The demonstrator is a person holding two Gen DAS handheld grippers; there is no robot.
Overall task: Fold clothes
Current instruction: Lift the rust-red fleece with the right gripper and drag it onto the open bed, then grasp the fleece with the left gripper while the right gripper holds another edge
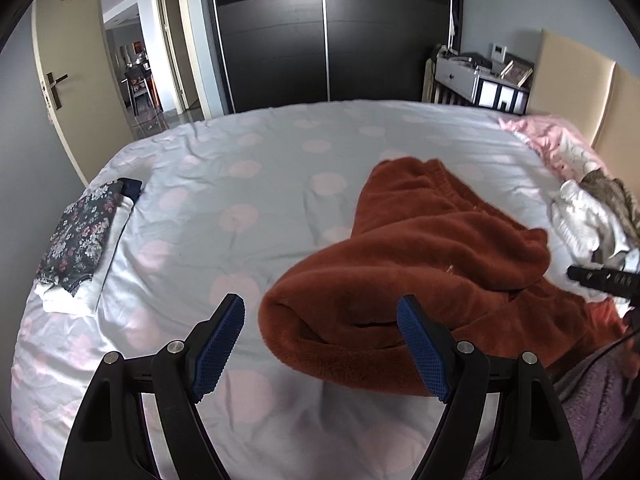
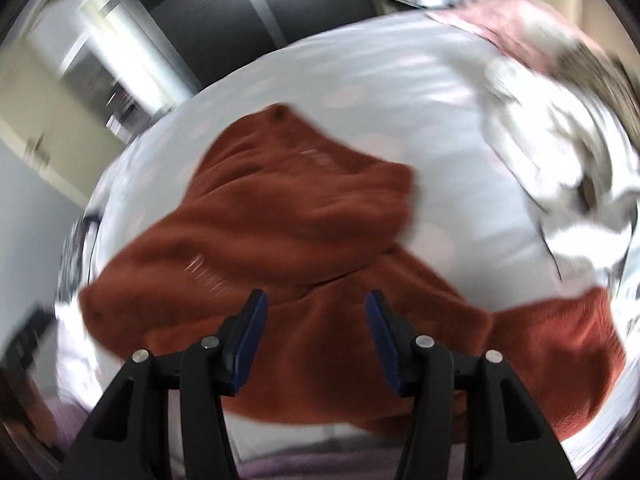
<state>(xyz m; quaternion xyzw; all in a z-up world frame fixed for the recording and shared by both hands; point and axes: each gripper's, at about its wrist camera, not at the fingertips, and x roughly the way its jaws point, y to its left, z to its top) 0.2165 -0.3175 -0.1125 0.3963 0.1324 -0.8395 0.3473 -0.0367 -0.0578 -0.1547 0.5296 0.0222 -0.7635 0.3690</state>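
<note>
The fuzzy rust-red garment (image 1: 416,264) lies bunched on the bed (image 1: 248,152), toward 4 o'clock from the bed's middle, with one rolled fold nearest the left claw (image 1: 320,336). That claw has its blue pads wide apart and holds nothing; the fold sits between and just past them. The right claw (image 2: 316,328) is also apart and empty, over the same garment. A floral folded pile (image 1: 80,236) sits at 9 o'clock, and a heap of unfolded clothes (image 1: 592,216) at 3 o'clock. The thick fleece could slip, or a claw could pinch two layers at once, or grab the sheet too, and spoil the fold.
</note>
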